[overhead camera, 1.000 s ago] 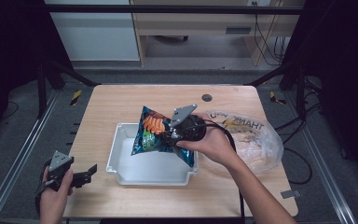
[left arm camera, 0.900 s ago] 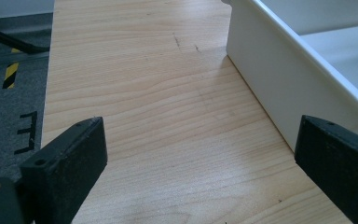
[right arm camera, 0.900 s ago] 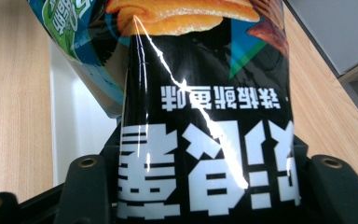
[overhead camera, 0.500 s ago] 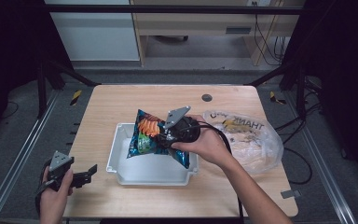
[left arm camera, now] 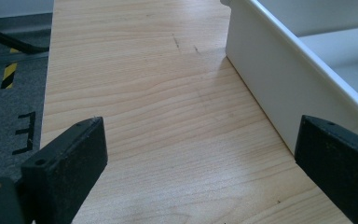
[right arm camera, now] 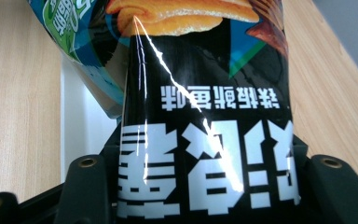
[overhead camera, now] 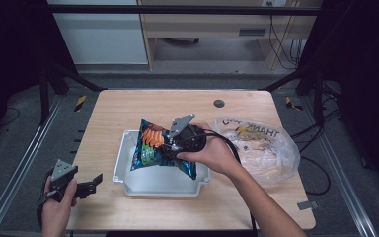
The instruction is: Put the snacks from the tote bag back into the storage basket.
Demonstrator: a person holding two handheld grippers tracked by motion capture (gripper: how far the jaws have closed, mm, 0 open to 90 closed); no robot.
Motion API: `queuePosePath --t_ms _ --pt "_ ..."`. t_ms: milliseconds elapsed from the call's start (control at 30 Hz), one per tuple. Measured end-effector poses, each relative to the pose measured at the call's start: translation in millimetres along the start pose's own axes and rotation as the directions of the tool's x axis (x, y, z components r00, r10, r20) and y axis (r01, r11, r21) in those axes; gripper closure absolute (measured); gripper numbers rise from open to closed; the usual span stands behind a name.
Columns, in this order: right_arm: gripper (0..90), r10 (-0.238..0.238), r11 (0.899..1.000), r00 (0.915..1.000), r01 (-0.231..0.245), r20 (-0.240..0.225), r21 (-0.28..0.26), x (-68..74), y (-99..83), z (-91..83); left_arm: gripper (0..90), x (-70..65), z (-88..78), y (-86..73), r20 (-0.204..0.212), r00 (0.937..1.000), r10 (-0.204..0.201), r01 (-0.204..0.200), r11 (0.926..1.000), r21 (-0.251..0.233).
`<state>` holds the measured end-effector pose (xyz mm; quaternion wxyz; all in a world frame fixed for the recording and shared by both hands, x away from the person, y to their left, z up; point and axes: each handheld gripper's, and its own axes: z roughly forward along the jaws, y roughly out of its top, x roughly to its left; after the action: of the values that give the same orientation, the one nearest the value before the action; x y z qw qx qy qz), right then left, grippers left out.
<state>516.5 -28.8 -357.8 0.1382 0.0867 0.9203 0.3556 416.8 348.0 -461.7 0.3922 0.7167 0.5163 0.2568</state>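
Observation:
A glossy chip bag (overhead camera: 154, 148), black and teal with orange chips printed on it, hangs over the white tray (overhead camera: 128, 185). My right gripper (overhead camera: 170, 148) is shut on the bag. In the right gripper view the bag (right arm camera: 205, 116) sits squeezed between the two black jaws, its print upside down, with the tray's white floor (right arm camera: 88, 135) below. My left gripper (overhead camera: 93, 181) rests at the table's front left corner, jaws open and empty. In the left gripper view its gripper (left arm camera: 200, 168) points along the wood beside the tray's outer wall (left arm camera: 265, 79).
A clear plastic bag with printed lettering (overhead camera: 259, 148) lies right of the tray. A small dark disc (overhead camera: 219, 103) sits near the table's far edge. Metal frame rails run along both sides. The wooden table (overhead camera: 128, 111) is bare at the far left.
My right gripper has carried the chip bag a little to the left, further over the tray. The left gripper has stayed where it was.

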Motion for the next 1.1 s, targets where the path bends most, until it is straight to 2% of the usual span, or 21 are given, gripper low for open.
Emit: queuePosePath --t_ms 967,1100 --pt "41.0 -0.024 0.999 0.999 0.025 -0.037 0.036 6.3 -1.0 27.0 2.2 2.3 -1.6 1.0 -0.002 1.0 0.0 0.0 1.0 -0.008" --pt "41.0 -0.01 0.999 0.9994 0.011 -0.034 0.038 6.4 -4.2 26.9 2.2 1.2 -1.4 1.0 -0.001 1.0 0.0 0.0 1.0 -0.01"
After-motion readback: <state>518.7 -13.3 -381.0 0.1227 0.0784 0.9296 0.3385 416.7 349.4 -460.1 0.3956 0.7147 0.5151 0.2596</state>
